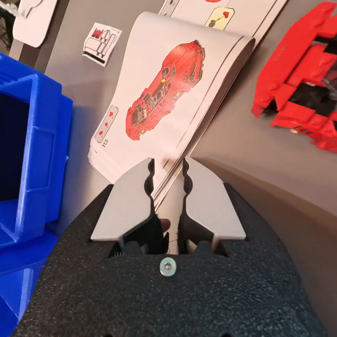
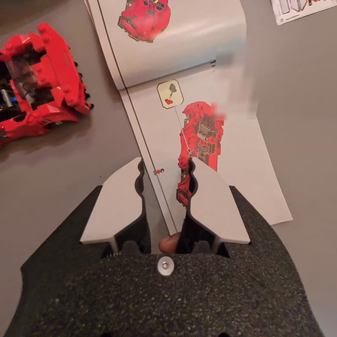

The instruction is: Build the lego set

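Both my left gripper and right gripper hang narrowly parted, empty, over the open manual; red car sits mid-counter, so I'd check the page's part first.

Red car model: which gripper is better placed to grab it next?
Probably right. The right gripper, open and empty, has the red car model close by; the left gripper sits by the blue bin, with the model at the frame edge.

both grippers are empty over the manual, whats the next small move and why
Probably swing the left gripper toward the blue bin for a piece: both grippers are open and empty, and the right gripper hovers over the open manual, away from the red car.
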The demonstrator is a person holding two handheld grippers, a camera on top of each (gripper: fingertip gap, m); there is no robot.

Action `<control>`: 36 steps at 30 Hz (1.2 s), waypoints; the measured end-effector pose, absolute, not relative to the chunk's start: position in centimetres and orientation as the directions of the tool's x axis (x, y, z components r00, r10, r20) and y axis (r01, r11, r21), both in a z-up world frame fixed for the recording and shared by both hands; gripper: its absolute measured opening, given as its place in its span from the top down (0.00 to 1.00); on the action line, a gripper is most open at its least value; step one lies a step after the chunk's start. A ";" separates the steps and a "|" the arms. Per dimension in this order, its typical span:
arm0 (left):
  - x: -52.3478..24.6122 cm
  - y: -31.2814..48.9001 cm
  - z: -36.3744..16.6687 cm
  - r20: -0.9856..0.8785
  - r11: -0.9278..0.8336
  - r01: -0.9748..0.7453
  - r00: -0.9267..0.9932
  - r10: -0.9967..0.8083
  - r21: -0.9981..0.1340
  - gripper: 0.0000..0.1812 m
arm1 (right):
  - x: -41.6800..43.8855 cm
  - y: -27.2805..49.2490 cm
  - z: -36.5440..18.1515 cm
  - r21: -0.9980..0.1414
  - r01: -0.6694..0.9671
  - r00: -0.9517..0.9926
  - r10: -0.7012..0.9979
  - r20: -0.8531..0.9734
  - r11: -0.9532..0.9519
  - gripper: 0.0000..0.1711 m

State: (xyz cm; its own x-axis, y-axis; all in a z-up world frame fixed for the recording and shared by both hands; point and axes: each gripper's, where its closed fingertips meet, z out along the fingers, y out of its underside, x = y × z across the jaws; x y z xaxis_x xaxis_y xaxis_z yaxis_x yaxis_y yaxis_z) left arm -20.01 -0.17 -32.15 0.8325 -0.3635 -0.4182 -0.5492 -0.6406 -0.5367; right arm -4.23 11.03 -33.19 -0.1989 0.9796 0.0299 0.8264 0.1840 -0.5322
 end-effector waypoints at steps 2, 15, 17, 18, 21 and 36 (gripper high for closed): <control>-19.9 -0.6 -32.1 -0.405 -0.656 -0.534 0.842 -0.355 -0.533 0.84 | -3.9 10.4 -32.6 -0.546 0.810 -0.231 0.972 0.038 0.214 0.73; -8.5 -10.6 -32.0 -0.005 -0.578 -0.524 0.744 -0.668 -0.626 0.69 | -0.6 -4.7 -33.4 -0.616 0.701 -0.486 0.873 -0.045 0.359 0.39; -7.7 -11.2 -32.2 0.024 -0.583 -0.502 0.745 -0.667 -0.639 0.63 | -1.2 -4.8 -33.6 -0.618 0.697 -0.470 0.883 -0.010 0.364 0.39; -7.2 -11.4 -32.2 0.034 -0.579 -0.494 0.742 -0.670 -0.649 0.61 | -1.5 -4.8 -33.6 -0.621 0.693 -0.463 0.886 0.004 0.365 0.39; -6.2 -11.2 -32.5 0.018 -0.573 -0.486 0.753 -0.658 -0.660 0.62 | -2.4 -4.9 -33.6 -0.635 0.685 -0.453 0.891 0.009 0.355 0.39; -9.2 -11.4 -32.6 0.012 -0.604 -0.396 0.830 -0.558 -0.692 0.72 | -7.6 -4.8 -33.6 -0.649 0.656 -0.505 0.863 0.002 0.385 0.40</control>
